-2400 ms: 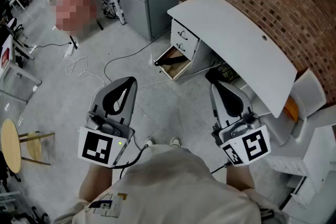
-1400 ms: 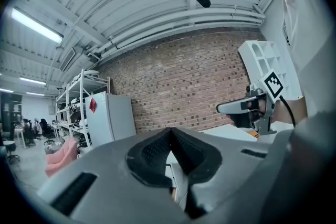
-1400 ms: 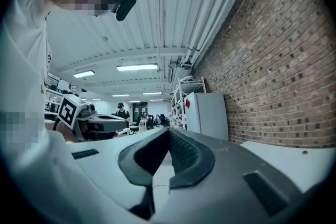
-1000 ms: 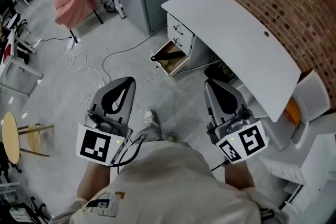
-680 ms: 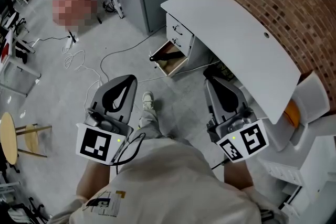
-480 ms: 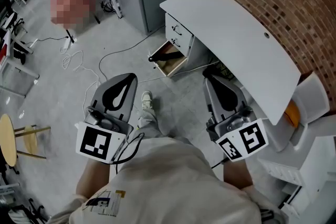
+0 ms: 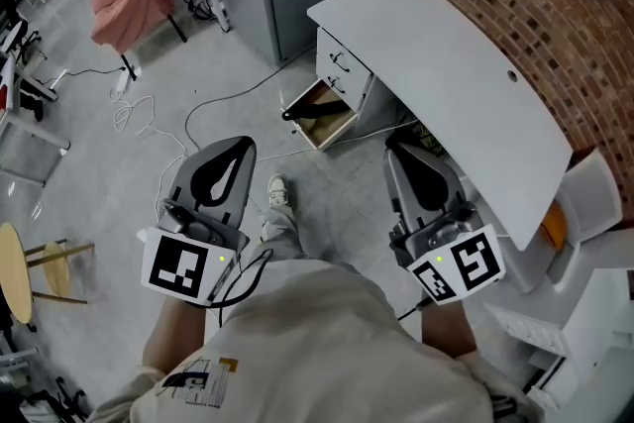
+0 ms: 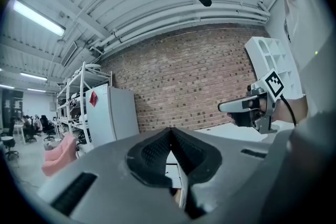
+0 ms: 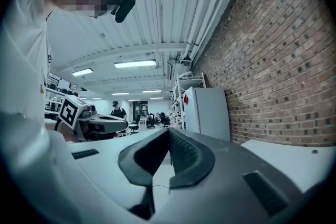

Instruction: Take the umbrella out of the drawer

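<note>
Since our left gripper and right gripper are both closed and empty, we could poke the open drawer; shut jaws might push the umbrella away.

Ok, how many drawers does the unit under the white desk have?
3: top drawer, shut; middle drawer, shut; bottom drawer, pulled open. Others may be hidden under the desk.
</note>
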A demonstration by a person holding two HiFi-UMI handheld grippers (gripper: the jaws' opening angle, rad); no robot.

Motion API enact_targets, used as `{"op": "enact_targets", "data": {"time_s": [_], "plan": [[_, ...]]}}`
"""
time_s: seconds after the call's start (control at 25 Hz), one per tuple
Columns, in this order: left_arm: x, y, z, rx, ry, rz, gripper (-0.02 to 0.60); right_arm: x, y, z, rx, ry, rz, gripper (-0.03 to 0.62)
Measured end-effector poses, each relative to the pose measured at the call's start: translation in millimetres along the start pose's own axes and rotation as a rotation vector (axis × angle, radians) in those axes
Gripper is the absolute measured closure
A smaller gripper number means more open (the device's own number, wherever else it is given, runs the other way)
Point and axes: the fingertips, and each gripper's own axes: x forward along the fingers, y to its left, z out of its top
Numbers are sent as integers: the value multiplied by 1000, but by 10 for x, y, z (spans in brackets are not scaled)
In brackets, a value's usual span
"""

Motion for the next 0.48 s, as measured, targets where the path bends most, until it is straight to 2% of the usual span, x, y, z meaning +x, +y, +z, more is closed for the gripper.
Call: {"op": "enact_targets", "data": {"time_s": [0.24, 0.48], "plan": [[395, 435, -122, -23, 24, -26, 574, 580, -224, -104, -1, 50, -20, 588], [873, 1001, -92, -46, 20, -65, 574, 1306, -448, -60, 4, 77, -36, 588]]}}
